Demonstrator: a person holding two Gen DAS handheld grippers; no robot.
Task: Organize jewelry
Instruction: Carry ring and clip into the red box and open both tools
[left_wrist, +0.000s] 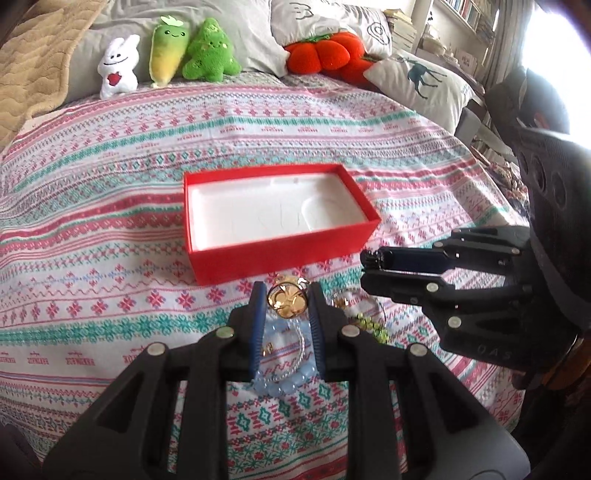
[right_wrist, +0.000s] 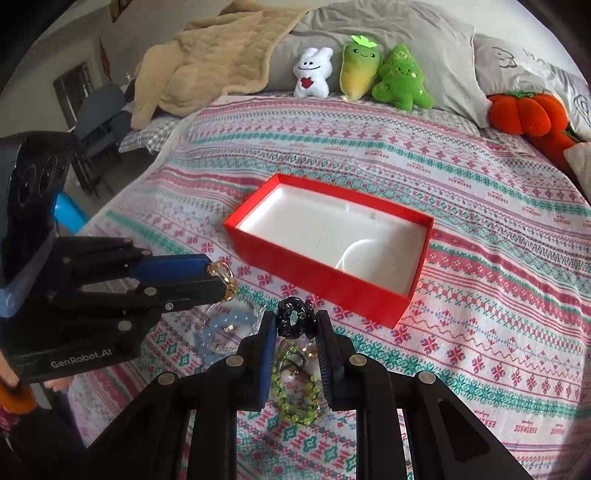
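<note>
An open red box (left_wrist: 284, 254) with a white liner (right_wrist: 332, 240) lies on the patterned bedspread. My left gripper (left_wrist: 287, 301) is shut on a gold bracelet (left_wrist: 288, 302), held above the bed just in front of the box; it also shows in the right wrist view (right_wrist: 226, 277). My right gripper (right_wrist: 295, 319) is shut on a black beaded bracelet (right_wrist: 294, 318), near the box's front corner. Below lie a pale blue bead bracelet (left_wrist: 284, 382), a silver bangle (left_wrist: 295, 354) and a green bead bracelet (right_wrist: 295, 391).
Plush toys (left_wrist: 168, 55) and an orange pumpkin cushion (left_wrist: 325, 51) line the pillows at the bed's head. A beige blanket (right_wrist: 207, 55) lies at the far left corner. A deer-print pillow (left_wrist: 421, 85) sits at the right; chairs (right_wrist: 99, 122) stand beside the bed.
</note>
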